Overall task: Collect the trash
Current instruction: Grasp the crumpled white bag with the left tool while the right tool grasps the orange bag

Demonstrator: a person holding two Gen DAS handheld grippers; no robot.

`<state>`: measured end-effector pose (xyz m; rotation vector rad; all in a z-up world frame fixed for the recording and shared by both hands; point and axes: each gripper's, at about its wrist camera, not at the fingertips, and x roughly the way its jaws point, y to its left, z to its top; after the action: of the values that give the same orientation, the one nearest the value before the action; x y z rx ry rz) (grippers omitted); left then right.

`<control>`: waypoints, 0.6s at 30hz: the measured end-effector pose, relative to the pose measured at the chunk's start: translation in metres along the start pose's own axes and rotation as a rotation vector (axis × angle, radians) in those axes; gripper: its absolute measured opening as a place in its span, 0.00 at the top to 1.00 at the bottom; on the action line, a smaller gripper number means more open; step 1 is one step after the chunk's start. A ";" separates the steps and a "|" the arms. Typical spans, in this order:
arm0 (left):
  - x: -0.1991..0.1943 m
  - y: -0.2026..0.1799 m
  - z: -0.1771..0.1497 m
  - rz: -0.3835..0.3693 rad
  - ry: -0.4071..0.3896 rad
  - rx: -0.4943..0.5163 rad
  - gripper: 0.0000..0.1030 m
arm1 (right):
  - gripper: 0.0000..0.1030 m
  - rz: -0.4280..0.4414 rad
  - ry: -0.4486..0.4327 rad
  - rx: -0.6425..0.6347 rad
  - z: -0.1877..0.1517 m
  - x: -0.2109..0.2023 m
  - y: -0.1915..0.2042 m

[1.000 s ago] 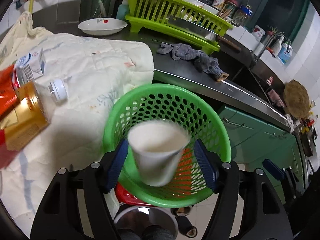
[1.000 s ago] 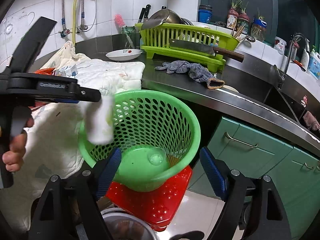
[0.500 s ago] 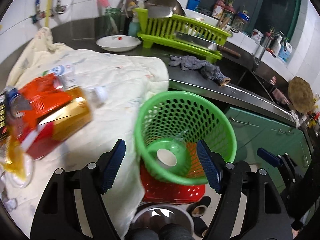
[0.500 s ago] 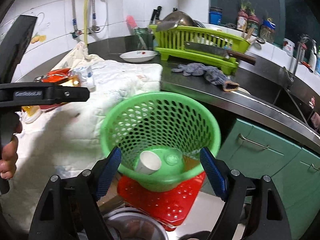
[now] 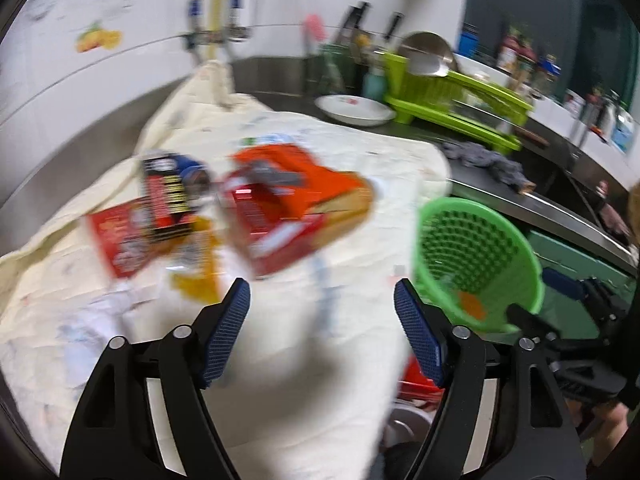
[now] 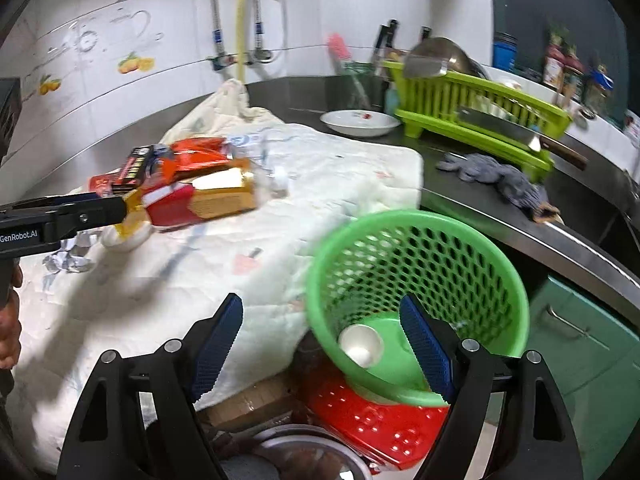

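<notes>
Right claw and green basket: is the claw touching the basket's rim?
Cannot tell. In the right wrist view the right claw has one finger overlapping the green basket, but overlap alone shows neither contact nor gap.

Bright; motion-blurred; fisheye-warped edges

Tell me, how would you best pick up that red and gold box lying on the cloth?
Probably across its long narrow sides, coming from above. The red and gold box lies flat on the cloth, so its broad face is too wide; the left tool is opening and empty.
</notes>
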<state>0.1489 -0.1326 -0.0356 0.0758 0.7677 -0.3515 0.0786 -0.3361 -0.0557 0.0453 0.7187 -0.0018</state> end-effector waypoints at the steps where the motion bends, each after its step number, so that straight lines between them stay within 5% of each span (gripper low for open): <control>1: -0.003 0.008 -0.001 0.024 -0.005 -0.009 0.25 | 0.24 0.012 -0.002 -0.009 0.004 0.002 0.006; 8: -0.020 0.083 -0.009 0.232 -0.015 -0.105 0.15 | 0.22 0.072 -0.012 -0.057 0.026 0.011 0.034; 18: 0.005 0.154 -0.031 0.325 0.100 -0.214 0.09 | 0.13 0.150 -0.017 -0.119 0.067 0.030 0.076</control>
<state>0.1832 0.0170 -0.0707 0.0161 0.8726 0.0441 0.1469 -0.2630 -0.0221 -0.0147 0.6962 0.1841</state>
